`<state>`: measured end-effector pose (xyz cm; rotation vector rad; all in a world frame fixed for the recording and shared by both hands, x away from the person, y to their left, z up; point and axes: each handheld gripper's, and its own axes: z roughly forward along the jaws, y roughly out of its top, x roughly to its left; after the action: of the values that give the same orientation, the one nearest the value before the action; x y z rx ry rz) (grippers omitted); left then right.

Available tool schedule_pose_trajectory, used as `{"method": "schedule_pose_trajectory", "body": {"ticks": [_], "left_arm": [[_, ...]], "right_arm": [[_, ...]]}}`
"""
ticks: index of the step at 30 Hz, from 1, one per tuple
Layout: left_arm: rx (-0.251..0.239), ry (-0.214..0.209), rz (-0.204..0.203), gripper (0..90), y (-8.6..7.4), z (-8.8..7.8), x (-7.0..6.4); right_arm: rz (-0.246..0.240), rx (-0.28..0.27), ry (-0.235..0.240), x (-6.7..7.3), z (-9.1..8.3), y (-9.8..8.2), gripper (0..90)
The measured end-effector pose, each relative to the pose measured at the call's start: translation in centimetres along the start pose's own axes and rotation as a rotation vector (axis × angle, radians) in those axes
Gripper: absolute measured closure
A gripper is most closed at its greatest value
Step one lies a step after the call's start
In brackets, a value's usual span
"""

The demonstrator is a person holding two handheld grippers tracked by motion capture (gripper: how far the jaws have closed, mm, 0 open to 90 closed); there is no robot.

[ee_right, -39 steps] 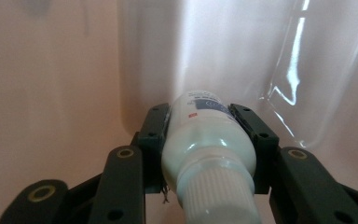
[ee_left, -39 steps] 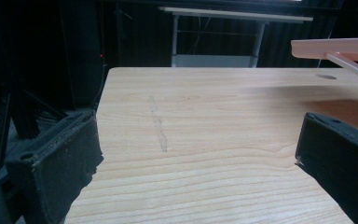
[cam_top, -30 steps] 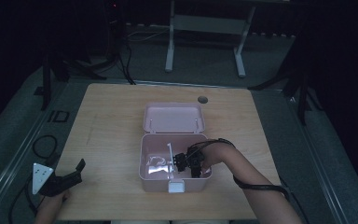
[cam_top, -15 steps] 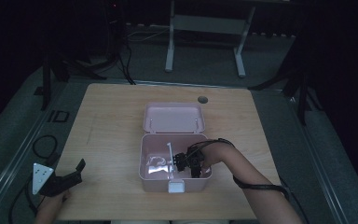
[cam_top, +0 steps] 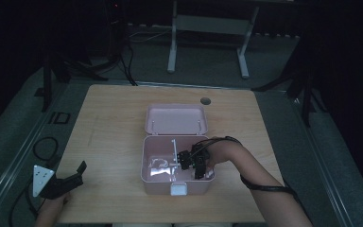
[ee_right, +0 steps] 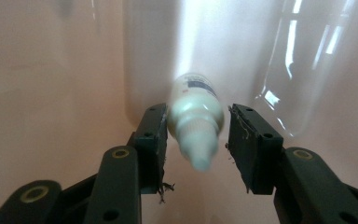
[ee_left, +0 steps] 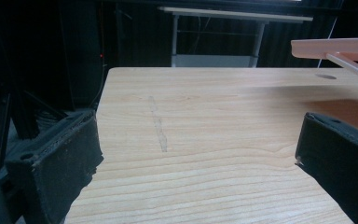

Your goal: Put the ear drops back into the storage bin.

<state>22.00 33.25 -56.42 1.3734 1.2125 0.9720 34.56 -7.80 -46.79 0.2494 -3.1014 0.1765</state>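
Right gripper (ee_right: 196, 135) jaws just been opening, small white bottle (ee_right: 196, 122) between, right pad clear; best withdraw straight from pink box (cam_top: 157, 183). Left gripper (ee_left: 196, 158) jaws open, idle.

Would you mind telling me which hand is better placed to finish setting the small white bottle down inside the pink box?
The right. Its tool is already inside the pink box, the white bottle between its jaws, which have just been opening. The left tool waits open at the table's near-left corner.
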Motion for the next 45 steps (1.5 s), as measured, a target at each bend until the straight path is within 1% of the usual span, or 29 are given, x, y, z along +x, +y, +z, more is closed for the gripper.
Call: {"method": "schedule_pose_trajectory", "body": {"ticks": [9,11,13,14,15,17,20,23,27,28,29,30,32,34,36,41,42,43,44,45], "left_arm": [[0.000,0.002,-0.002,0.4,0.0,0.0,0.0],[0.001,0.002,-0.002,0.4,0.0,0.0,0.0],[0.000,0.002,-0.002,0.4,0.0,0.0,0.0],[0.000,0.002,-0.002,0.4,0.0,0.0,0.0],[0.000,0.001,-0.002,0.4,0.0,0.0,0.0],[0.000,0.002,-0.002,0.4,0.0,0.0,0.0],[-0.001,0.002,-0.003,0.4,0.0,0.0,0.0],[0.000,0.002,-0.003,0.4,0.0,0.0,0.0],[0.001,0.002,-0.003,0.4,0.0,0.0,0.0],[0.001,0.002,-0.003,0.4,0.0,0.0,0.0],[0.001,0.003,-0.004,0.4,0.0,0.0,0.0],[0.001,0.003,-0.003,0.4,0.0,0.0,0.0],[0.001,0.003,-0.003,0.4,0.0,0.0,0.0],[0.001,0.003,-0.003,0.4,0.0,0.0,0.0],[0.001,0.003,-0.002,0.4,0.0,0.0,0.0],[0.001,0.003,0.000,0.4,0.0,0.0,0.0],[0.001,0.003,0.000,0.4,0.0,0.0,0.0],[0.001,0.003,0.000,0.4,0.0,0.0,0.0],[0.001,0.003,0.000,0.4,0.0,0.0,0.0],[0.001,0.003,-0.001,0.4,0.0,0.0,0.0]], "right_arm": [[0.006,-0.031,-0.034,0.6,-2.8,-0.8,53.9],[-0.001,-0.044,-0.042,0.8,-3.5,-1.0,53.9],[0.003,-0.061,-0.049,1.0,-4.1,-1.2,53.1],[0.003,-0.061,-0.049,1.0,-4.1,-1.2,53.1],[0.003,-0.079,-0.063,1.0,-4.8,-1.5,52.5],[0.005,-0.096,-0.076,1.2,-5.5,-2.0,51.9],[0.016,-0.122,-0.093,1.4,-6.4,-2.7,51.6],[0.029,-0.144,-0.110,1.5,-7.4,-3.6,49.3],[0.072,-0.173,-0.125,1.5,-8.3,-5.0,40.5],[0.081,-0.182,-0.127,1.4,-8.4,-5.3,37.9],[0.099,-0.189,-0.125,1.4,-8.5,-5.7,34.9],[0.110,-0.200,-0.116,1.3,-8.6,-6.1,30.4],[0.113,-0.209,-0.100,1.4,-8.5,-6.8,27.0],[0.130,-0.225,-0.097,1.3,-8.5,-7.5,24.4],[0.137,-0.238,-0.093,1.4,-8.3,-8.1,20.5],[0.156,-0.266,-0.117,1.6,-7.5,-9.6,18.2],[0.166,-0.274,-0.119,1.6,-7.3,-9.9,18.3],[0.166,-0.274,-0.119,1.6,-7.3,-9.9,18.3],[0.178,-0.282,-0.118,1.6,-6.8,-10.5,18.5],[0.181,-0.284,-0.116,1.6,-6.6,-10.7,18.5]]}}
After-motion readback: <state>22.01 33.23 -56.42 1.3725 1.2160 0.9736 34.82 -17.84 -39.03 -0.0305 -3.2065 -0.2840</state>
